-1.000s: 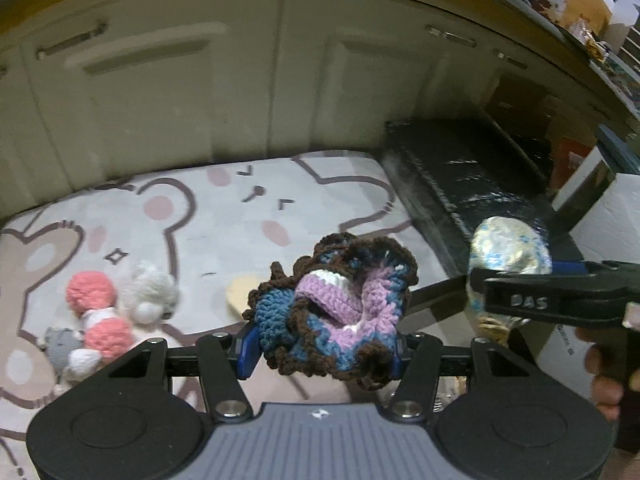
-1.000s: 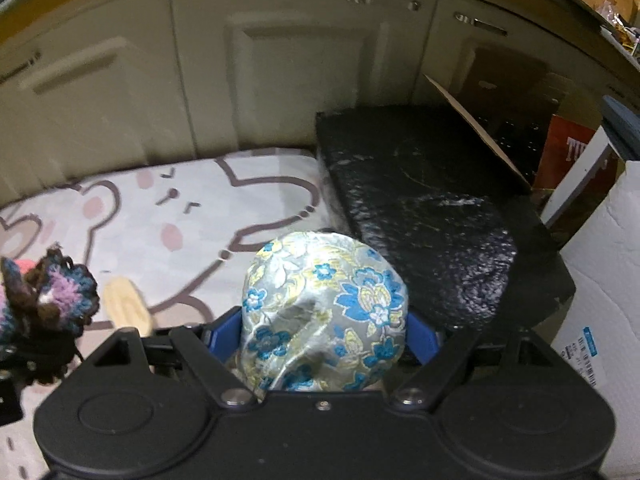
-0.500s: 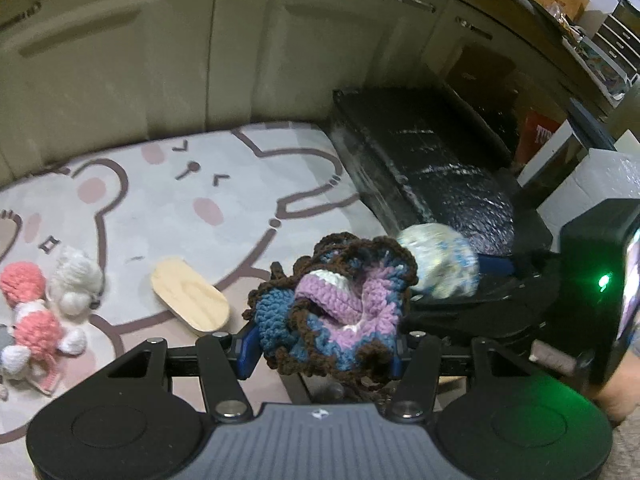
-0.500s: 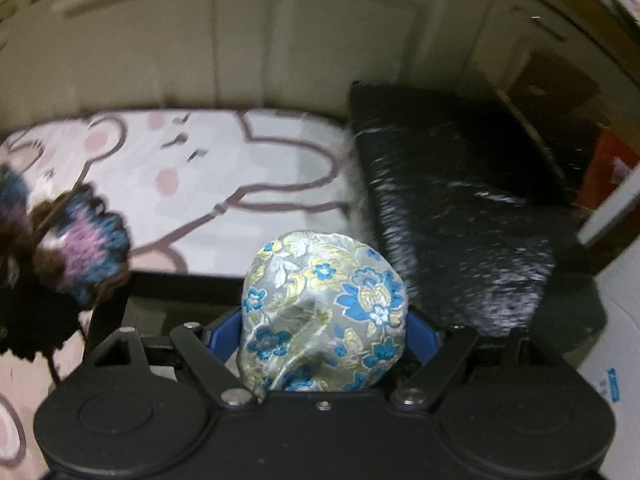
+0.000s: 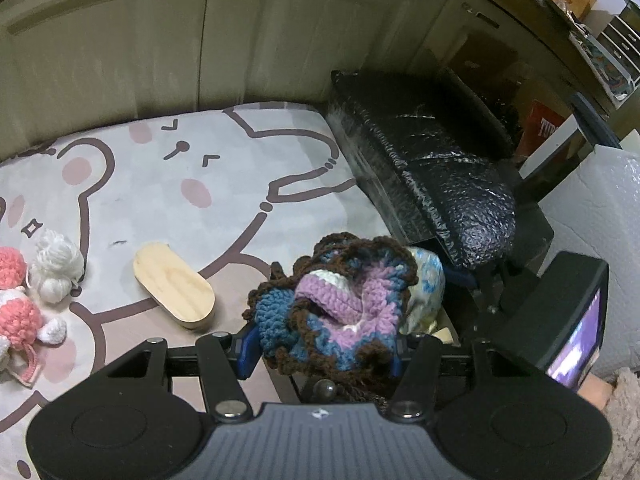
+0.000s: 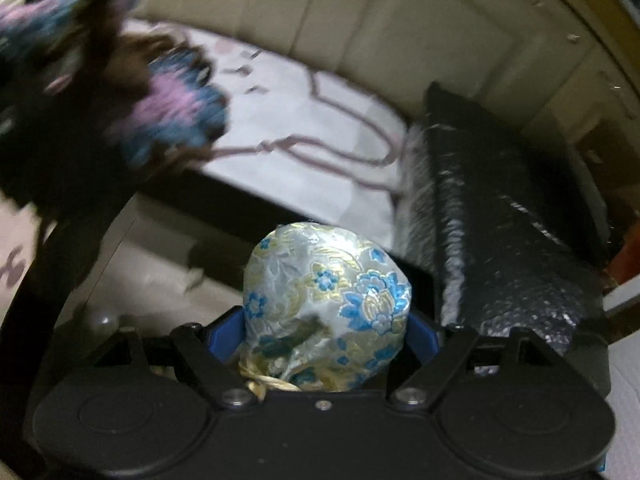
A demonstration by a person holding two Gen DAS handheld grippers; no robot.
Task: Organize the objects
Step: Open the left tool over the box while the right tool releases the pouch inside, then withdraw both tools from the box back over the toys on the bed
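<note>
Two grippers are at work, each with one soft thing in it. The left gripper (image 5: 322,350) is clamped on a crochet piece (image 5: 334,306) in brown, blue, lilac and white, its ruffled bulk bunched between the blue pads and standing up out of them, with no clear long axis. The right gripper (image 6: 326,340) is clamped on a brocade pouch (image 6: 326,308), silver with blue flowers; the pouch stands upright in the jaws, rounded end up and away from the camera, gathered neck down toward the gripper body. From the left view the pouch (image 5: 428,292) sits just behind the crochet piece, low over a dark-edged box (image 6: 160,256) with a pale floor. On the bear-print mat (image 5: 208,168) I count one oval wooden block (image 5: 174,284), lying flat with its long axis running from upper left to lower right, one white yarn toy (image 5: 56,266) and, at the left edge, pink yarn toys (image 5: 16,312), partly cut off so their number is unclear. One long black wrapped bundle (image 5: 436,172) lies along the mat's right side.
</note>
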